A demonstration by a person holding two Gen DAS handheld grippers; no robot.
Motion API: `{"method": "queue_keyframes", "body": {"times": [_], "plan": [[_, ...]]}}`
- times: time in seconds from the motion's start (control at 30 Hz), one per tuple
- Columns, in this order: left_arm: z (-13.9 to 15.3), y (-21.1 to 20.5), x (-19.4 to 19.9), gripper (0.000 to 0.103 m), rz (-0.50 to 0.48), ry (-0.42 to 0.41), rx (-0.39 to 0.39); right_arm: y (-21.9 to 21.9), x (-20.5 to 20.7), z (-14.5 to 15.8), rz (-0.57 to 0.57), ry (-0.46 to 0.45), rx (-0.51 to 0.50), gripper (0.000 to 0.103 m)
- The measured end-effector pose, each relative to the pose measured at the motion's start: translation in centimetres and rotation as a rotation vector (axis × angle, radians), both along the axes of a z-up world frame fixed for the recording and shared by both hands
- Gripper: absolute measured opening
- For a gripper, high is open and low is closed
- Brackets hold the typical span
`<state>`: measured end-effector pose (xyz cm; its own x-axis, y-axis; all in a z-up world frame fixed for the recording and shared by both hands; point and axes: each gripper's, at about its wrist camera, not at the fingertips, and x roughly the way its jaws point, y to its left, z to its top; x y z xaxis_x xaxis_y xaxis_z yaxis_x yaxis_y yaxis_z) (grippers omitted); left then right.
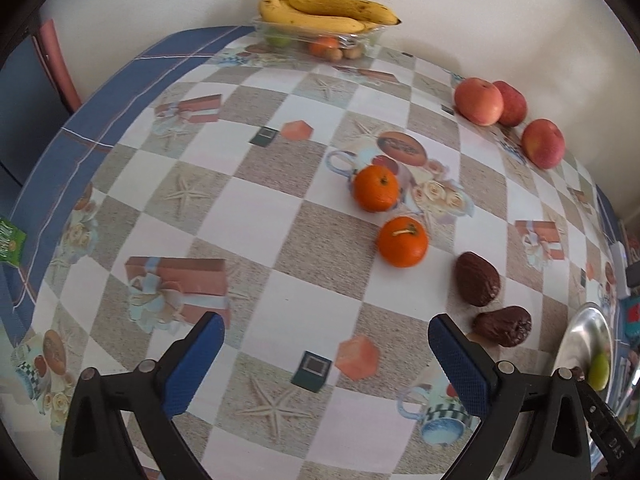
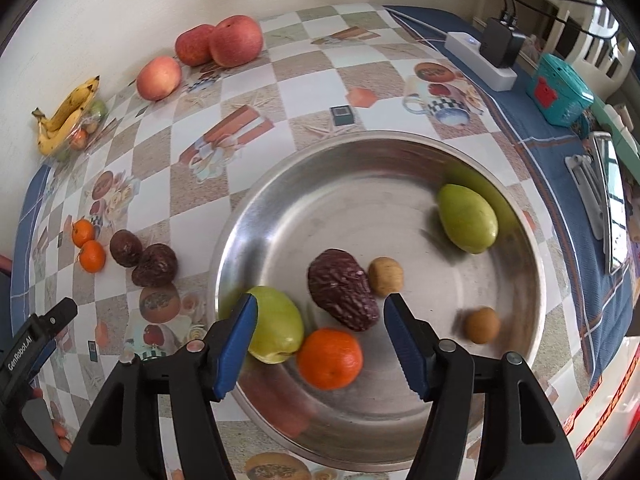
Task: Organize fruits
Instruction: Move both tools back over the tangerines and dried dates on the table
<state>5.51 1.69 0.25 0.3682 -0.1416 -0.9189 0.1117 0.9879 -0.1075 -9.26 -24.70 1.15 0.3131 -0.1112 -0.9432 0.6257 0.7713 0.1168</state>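
My left gripper (image 1: 326,322) is open above the patterned tablecloth, with nothing between its blue pads. Beyond it lie two oranges (image 1: 403,242) and two dark wrinkled fruits (image 1: 477,279). Three apples (image 1: 478,101) sit by the wall, and bananas (image 1: 328,10) rest on a clear tray at the back. My right gripper (image 2: 322,300) is open over the steel bowl (image 2: 400,152). Below it lie a dark wrinkled fruit (image 2: 342,290) and an orange (image 2: 329,358), untouched by the pads. The bowl also holds two green fruits (image 2: 468,218) and two small brown round ones (image 2: 385,276).
A white power strip with a black charger (image 2: 480,58) and a teal box (image 2: 558,94) stand on the blue cloth right of the bowl. A green packet (image 1: 10,246) lies at the far left table edge. The wall runs behind the apples and bananas.
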Motion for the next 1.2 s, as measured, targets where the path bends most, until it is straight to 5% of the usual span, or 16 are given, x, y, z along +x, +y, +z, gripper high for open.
{"method": "queue_keyframes", "body": {"times": [0.1,1.2], "plan": [[0.0,0.2,0.1,0.103,0.005,0.005,-0.006,0.7,0.4,0.1,0.014,0.001,-0.037,0.097],[0.4,2.9,1.7,0.103,0.071,-0.005,-0.045,8.3,5.3,0.5,0.22,-0.051,-0.023,0.097]]}}
